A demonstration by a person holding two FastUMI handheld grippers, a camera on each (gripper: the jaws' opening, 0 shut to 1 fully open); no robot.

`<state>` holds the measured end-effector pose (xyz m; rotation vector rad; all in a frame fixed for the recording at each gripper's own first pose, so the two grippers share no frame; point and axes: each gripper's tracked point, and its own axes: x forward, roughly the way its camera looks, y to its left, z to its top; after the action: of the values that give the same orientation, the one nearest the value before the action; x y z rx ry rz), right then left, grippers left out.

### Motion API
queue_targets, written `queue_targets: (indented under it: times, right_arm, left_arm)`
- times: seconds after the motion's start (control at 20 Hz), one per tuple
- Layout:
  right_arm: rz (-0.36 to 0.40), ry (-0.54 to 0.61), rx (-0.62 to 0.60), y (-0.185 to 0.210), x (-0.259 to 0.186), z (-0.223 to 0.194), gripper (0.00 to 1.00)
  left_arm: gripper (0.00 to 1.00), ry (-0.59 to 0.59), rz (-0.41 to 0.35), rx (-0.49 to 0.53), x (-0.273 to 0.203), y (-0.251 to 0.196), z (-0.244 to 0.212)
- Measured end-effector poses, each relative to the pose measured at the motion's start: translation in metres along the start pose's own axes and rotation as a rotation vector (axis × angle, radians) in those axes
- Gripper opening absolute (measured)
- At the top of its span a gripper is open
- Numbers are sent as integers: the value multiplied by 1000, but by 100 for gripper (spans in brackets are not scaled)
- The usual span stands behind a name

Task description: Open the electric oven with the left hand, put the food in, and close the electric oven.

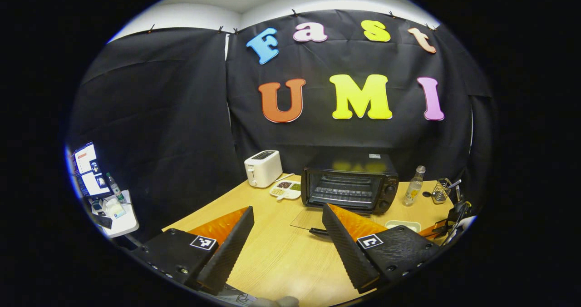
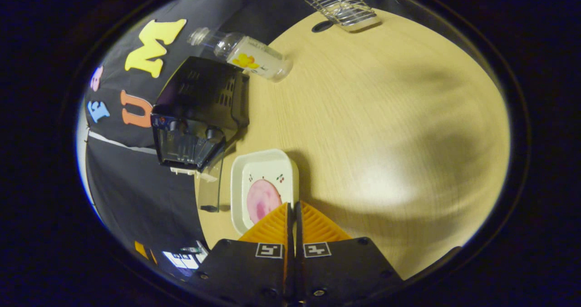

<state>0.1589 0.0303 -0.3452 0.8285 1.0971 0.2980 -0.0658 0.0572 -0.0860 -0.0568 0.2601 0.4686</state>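
Looking along my left tool [image 1: 288, 223], I have its two fingers spread wide with nothing between them, hovering over the table [image 1: 281, 252] in front of the electric oven [image 1: 349, 186]. That oven is my landmark: its glass door [image 1: 313, 218] is folded down flat toward me, so the rack inside is plain to see. Left of the oven sit one white toaster [image 1: 263, 168] and one divided snack tray [image 1: 286, 190]; right of it stand one bottle [image 1: 413, 187] and one wire holder [image 1: 441, 191]. Just in front of the oven's right corner I make out the rim of a white dish [image 1: 403, 225].

From the right gripper view I get what the other camera misses: that dish [image 2: 265, 186] is square and carries one pink round slice of food [image 2: 262, 200], possibly ham, though the picture is soft. My right tool [image 2: 292, 205] has its fingers pressed together, tips at the dish's near edge; I cannot tell whether they touch it. The dish lies just beside the oven [image 2: 199, 116] and its open door [image 2: 211, 184], with the bottle [image 2: 247, 55] beyond.
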Motion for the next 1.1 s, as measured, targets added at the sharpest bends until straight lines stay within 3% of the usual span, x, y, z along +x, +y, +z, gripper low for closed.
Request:
queue_targets:
  times: [0.3,0.4,0.6,0.75,1.0,1.05,1.1]
  right_arm:
    - [16,-135,17,71,-25,-8,0]
    - [48,-173,70,101,-25,-16,4]
    - [77,-246,147,148,7,-39,0]
    - [68,-298,227,173,38,-61,4]
    - [67,-336,274,218,91,-102,0]
    - [76,-330,282,229,101,-106,4]
    - [83,-321,290,237,110,-111,0]
  left_arm:
    - [96,-15,-137,40,21,-2,9]
    - [96,-27,-174,60,27,7,13]
    - [97,-32,-231,91,37,32,18]
    - [97,-25,-256,114,42,52,14]
    - [97,-3,-251,138,49,84,6]
    - [97,0,-245,139,50,88,6]
    - [96,2,-241,140,50,93,6]
